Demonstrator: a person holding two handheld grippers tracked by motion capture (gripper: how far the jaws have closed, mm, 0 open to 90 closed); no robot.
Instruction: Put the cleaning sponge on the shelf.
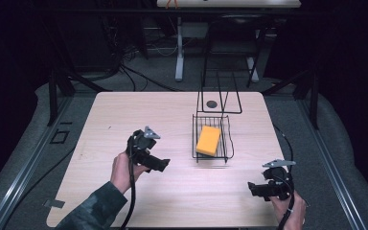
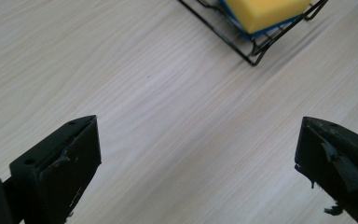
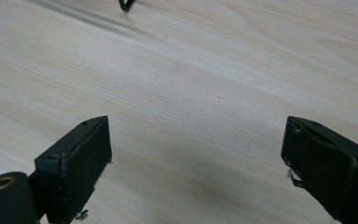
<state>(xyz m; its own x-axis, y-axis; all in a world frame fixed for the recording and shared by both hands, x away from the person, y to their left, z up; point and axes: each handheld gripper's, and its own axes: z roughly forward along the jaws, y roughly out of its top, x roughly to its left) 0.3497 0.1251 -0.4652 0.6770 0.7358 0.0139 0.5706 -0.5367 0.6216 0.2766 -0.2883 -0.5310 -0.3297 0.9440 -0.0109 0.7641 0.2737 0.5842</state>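
- Table (image 1: 124,110): light wood-grain top with rounded corners; grain runs clean in both gripper views, no marks noted beyond a small dark disc (image 1: 212,103) near the far edge.
- Wire basket (image 1: 226,139): black, right of table centre, its tall wire frame rising at the far side.
- Yellow sponge (image 1: 208,140): lies inside the basket; a blue underside shows in the left gripper view.
- Left gripper (image 1: 162,164): held near the table's left-centre, well apart from the basket; jaws spread wide, nothing between them.
- Right gripper (image 1: 252,188): at the near right corner; jaws spread wide, empty.
- Room: dark surround, grey floor, black cables (image 1: 139,76) trailing behind the table, a white-legged desk (image 1: 179,62) at the far side, metal rails (image 1: 24,163) flanking the table.
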